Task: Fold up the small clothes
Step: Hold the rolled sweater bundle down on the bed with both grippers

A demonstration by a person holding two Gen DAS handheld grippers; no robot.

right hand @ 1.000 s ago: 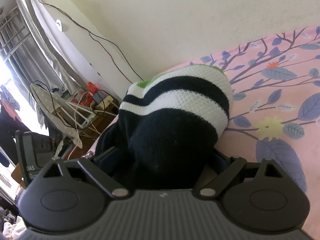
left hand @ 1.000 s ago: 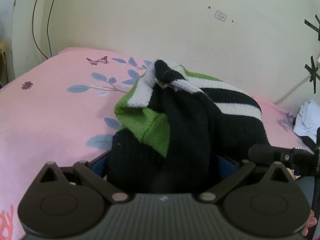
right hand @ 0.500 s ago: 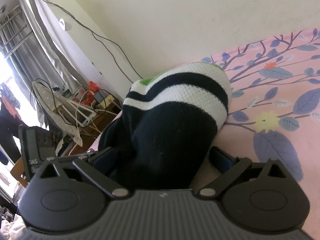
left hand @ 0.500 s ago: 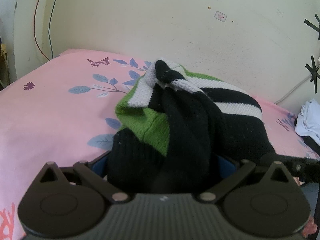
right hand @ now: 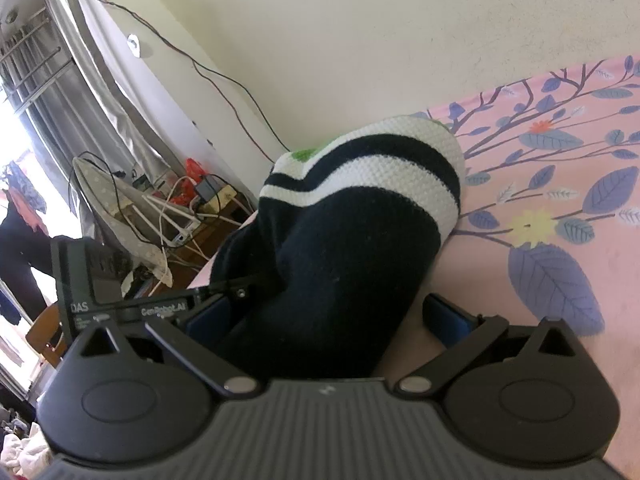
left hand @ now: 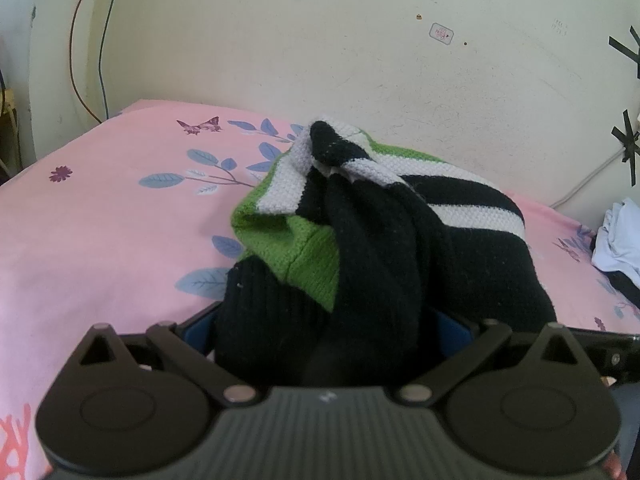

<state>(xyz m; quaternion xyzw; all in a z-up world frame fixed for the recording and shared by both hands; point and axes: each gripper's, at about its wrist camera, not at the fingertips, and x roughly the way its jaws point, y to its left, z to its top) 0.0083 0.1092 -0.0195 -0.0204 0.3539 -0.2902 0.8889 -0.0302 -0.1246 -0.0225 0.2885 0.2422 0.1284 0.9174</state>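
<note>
I have the knitted sweater point(left hand: 384, 248) bunched in a heap on the pink floral bedsheet point(left hand: 112, 232), close to the cream wall point(left hand: 320, 40); it is mostly black, with white stripes over the top and a green panel showing on its left side in the left wrist view. My left gripper point(left hand: 328, 320) has the black knit filling the whole gap between its blue pads, which sit against the cloth on both sides, so I read it as clamped on the sweater. My right gripper point(right hand: 324, 312) has just been opening: its jaws now stand wide, the right blue pad point(right hand: 448, 316) is clear of the cloth with bare sheet between, and the black end of the sweater lies loose between the jaws, not pinched. In the right wrist view the left gripper's dark body, lettered in white, shows just beside the sweater's left edge. Off the bed's right edge in the left wrist view lies a pile of white and dark clothes point(left hand: 620, 240). I see no basket or box for clothes in either view. Beyond the bed's far side in the right wrist view, a low wooden stand point(right hand: 208, 216) carries a tangle of cables and plugs, with grey curtains point(right hand: 80, 112) and a bright window behind.
</note>
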